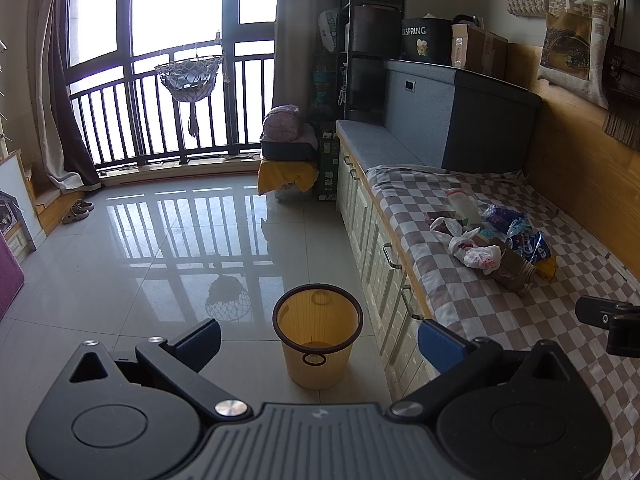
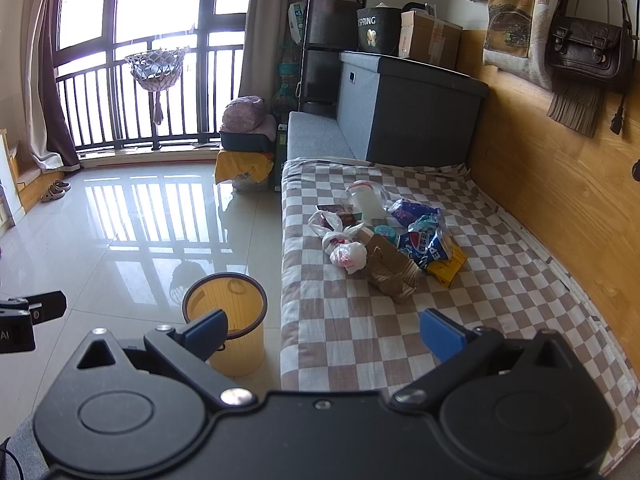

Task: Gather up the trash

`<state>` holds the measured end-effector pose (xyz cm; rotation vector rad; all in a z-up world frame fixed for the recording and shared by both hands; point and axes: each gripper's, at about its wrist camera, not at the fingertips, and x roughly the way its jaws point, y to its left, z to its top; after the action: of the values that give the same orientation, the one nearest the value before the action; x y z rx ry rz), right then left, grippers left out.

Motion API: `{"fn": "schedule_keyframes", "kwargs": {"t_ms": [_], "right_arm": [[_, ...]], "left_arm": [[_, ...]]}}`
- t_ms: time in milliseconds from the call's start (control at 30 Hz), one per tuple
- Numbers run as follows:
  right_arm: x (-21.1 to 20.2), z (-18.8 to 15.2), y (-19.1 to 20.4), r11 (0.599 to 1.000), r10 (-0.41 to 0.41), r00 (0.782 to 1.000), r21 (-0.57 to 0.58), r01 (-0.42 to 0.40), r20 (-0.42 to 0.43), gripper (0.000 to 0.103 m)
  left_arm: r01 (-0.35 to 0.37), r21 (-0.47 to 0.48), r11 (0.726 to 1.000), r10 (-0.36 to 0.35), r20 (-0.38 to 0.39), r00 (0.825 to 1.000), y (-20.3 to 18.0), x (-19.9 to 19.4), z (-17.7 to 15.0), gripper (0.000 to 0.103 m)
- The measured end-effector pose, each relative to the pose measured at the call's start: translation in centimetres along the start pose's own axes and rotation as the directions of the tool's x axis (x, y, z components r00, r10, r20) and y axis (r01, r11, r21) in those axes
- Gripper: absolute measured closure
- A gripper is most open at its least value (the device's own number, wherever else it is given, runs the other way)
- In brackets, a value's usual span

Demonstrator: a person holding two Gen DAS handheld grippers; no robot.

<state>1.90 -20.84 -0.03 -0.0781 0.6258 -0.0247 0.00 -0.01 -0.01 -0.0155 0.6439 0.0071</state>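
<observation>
both tools [image 1: 319, 338] [image 2: 323, 330] spread wide, empty; trash pile [image 2: 384, 236] items overlap, bin [image 2: 225, 320] partly hidden.

Left hand-held gripper [image 1: 319, 338] gapes above yellow bin [image 1: 317, 334]; trash pile [image 1: 494, 242] on bed [image 1: 460, 292].

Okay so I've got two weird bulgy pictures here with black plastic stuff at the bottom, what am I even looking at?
The black parts are two hand-held grippers, each carrying a wide-angle camera that looks out along its two blue-tipped fingers. One picture comes from the left gripper, the other from the right gripper. Both are open and hold nothing. On the checkered bed cover lies a pile of trash: a white plastic bag, a crushed cardboard box, a blue Pepsi wrapper and a plastic cup. A yellow bin stands on the floor beside the bed; nothing much shows inside it.
</observation>
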Motion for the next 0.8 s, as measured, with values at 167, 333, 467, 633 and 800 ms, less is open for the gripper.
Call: {"fn": "schedule_keyframes", "kwargs": {"t_ms": [167, 333, 467, 633, 800], "right_arm": [[0.1, 0.0, 0.0, 1.0, -0.001, 1.0, -0.001, 0.001, -0.001, 0.0], [0.1, -0.1, 0.0, 1.0, -0.001, 1.0, -0.001, 0.001, -0.001, 0.0], [0.2, 0.0, 0.0, 1.0, -0.006, 1.0, -0.005, 0.006, 0.007, 0.0], [0.0, 0.8, -0.9, 1.0, -0.027, 0.999, 0.0, 0.027, 0.036, 0.0], [1.6, 1.5, -2.0, 0.998, -0.058, 0.996, 0.015, 0.057, 0.074, 0.0]], "left_arm": [[0.001, 0.0, 1.0, -0.001, 0.0, 1.0, 0.0, 0.0, 0.0, 0.0], [0.003, 0.011, 1.0, -0.003, 0.006, 1.0, 0.0, 0.0, 0.1, 0.0], [0.011, 0.02, 1.0, -0.012, 0.022, 1.0, -0.4, 0.4, 0.5, 0.0], [0.022, 0.036, 0.999, -0.024, 0.054, 0.998, -0.9, 1.5, 1.8, 0.0], [0.042, 0.063, 0.997, -0.047, 0.07, 0.996, -2.3, 3.8, 3.3, 0.0]]}}
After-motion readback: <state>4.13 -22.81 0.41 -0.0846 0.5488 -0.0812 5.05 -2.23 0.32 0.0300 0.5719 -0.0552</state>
